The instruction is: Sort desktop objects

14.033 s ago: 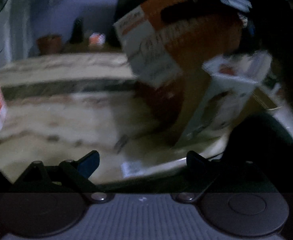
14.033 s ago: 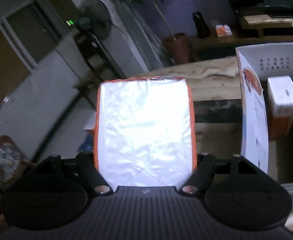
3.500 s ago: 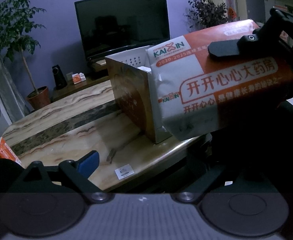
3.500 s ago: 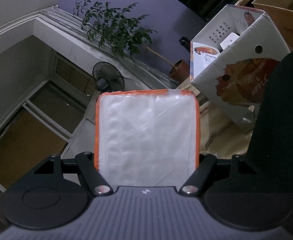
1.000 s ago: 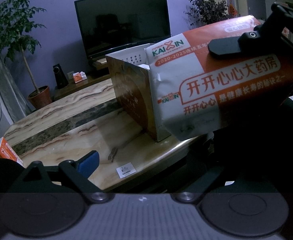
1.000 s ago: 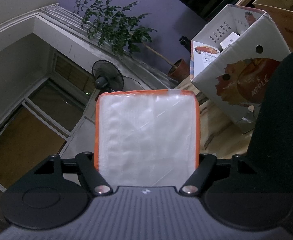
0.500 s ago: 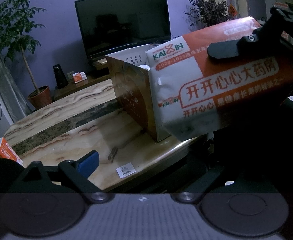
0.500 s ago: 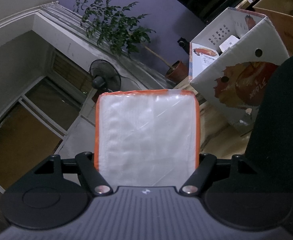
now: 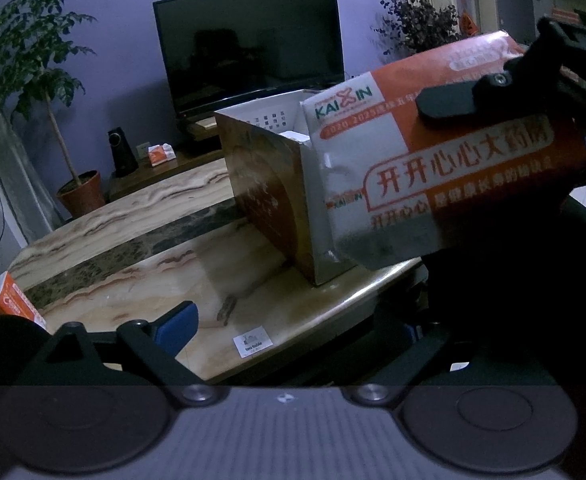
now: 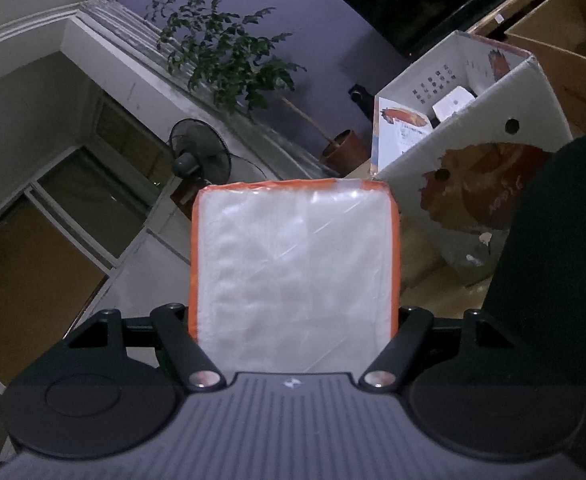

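Note:
An orange-and-white tissue pack (image 10: 293, 264) fills the space between my right gripper's (image 10: 295, 316) fingers, which are shut on its two sides. In the left wrist view the same pack (image 9: 433, 176) hangs in the air in front of the near corner of an open apple carton (image 9: 265, 188), with one black finger (image 9: 449, 100) lying across its top. The carton (image 10: 473, 148) stands on the marble table (image 9: 133, 264) and holds white items. My left gripper (image 9: 293, 328) stays low at the table's near edge, open and empty. A small orange box (image 9: 3, 300) lies at the table's far left.
A white label (image 9: 253, 345) is stuck near the table's front edge. Behind the table are a TV (image 9: 249, 48), a potted plant (image 9: 79, 196) and a speaker (image 9: 121, 154). A standing fan (image 10: 199, 158) and a brown carton (image 10: 565, 40) show in the right wrist view. A dark shape (image 10: 553, 280) blocks the right side.
The right gripper has rolled slightly, so the held pack sits at a slightly different tilt in front of the carton. The left gripper has kept still.

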Motion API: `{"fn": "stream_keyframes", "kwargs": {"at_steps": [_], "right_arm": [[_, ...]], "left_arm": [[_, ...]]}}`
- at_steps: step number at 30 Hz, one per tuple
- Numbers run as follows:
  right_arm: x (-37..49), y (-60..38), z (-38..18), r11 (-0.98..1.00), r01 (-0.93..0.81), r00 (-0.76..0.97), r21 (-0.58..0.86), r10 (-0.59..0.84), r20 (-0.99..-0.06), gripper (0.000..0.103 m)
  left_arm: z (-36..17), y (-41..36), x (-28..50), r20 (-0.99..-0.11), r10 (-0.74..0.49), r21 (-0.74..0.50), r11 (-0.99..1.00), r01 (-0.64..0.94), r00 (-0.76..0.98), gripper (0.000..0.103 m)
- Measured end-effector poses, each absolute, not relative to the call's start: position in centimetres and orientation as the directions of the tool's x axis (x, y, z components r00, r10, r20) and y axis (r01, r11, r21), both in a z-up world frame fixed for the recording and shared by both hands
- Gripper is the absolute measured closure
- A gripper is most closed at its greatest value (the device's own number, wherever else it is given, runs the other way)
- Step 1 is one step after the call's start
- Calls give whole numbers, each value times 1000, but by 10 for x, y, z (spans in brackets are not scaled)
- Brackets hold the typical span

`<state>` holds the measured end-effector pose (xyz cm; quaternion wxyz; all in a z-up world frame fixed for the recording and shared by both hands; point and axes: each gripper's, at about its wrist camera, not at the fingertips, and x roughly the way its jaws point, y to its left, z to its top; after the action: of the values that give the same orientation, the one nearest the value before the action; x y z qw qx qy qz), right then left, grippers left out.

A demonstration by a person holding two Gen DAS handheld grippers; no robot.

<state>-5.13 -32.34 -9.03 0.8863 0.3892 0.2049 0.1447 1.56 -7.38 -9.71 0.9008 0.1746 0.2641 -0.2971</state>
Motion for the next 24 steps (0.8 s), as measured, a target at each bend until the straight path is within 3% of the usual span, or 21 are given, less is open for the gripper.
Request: {"fn": "stream_keyframes", "kwargs": {"at_steps": [24], "right_arm": [[-47,-357,-83,656,-46,920,753,322,-225,29]], "left_arm": [[-95,-72,16,-579,-441,156,765,625,685,8]]}}
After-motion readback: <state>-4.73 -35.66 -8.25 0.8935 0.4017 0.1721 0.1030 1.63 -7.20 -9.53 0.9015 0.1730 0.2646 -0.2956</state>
